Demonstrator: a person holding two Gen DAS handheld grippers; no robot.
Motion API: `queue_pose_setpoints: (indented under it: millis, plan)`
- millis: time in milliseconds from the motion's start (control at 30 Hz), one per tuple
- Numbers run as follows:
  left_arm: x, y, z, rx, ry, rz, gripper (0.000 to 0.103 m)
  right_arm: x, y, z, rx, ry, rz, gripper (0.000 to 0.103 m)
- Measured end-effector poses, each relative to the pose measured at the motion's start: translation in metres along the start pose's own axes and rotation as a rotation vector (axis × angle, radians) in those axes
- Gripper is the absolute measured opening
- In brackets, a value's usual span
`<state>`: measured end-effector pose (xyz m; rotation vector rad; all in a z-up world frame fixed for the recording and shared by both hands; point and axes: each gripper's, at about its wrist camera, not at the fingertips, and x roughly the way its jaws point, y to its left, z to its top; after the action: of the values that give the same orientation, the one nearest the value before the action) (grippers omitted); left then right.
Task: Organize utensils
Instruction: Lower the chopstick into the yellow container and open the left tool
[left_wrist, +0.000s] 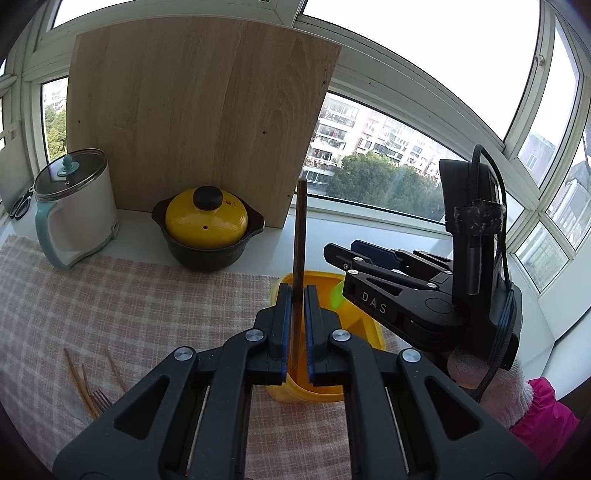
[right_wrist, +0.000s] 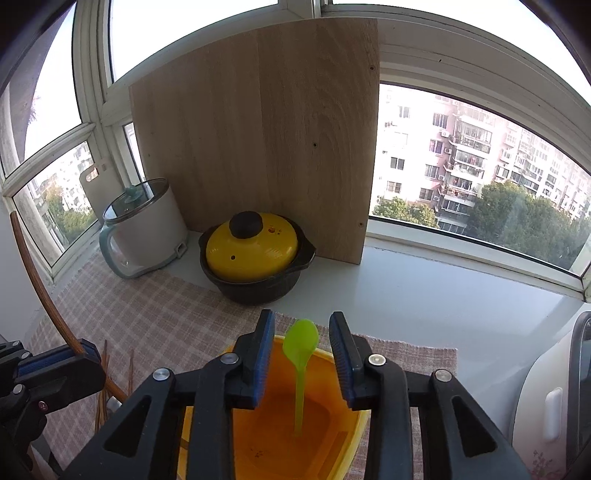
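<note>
Two grippers over one yellow container, one utensil at each.

One green plastic spoon (right_wrist: 300, 363) stands in the yellow container (right_wrist: 255, 439), free between the parted pads of the right gripper (right_wrist: 302, 356), which tilts downward. The left gripper (left_wrist: 295, 328) clamps one dark wooden stick (left_wrist: 299, 258) upright over the same container. Loose chopsticks (left_wrist: 83, 380) and one fork (left_wrist: 101, 400) lie at 8 o'clock; one yellow-lidded clay pot (left_wrist: 207, 229) and one white electric pot (left_wrist: 75, 206) sit towards 11 o'clock.

Home kitchen windowsill: clay pot (right_wrist: 255, 258), kettle (right_wrist: 142, 236)
</note>
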<state>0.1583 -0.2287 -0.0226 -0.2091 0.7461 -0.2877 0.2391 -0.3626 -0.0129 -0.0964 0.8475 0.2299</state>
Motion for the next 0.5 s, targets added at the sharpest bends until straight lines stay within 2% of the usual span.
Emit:
queue_pose_setpoints:
  millis: [500]
  plan:
    - [-0.032, 0.020, -0.021, -0.019, -0.005, 0.044, 0.004, -0.028, 0.012, -0.011, -0.011, -0.029, -0.033, 0.034]
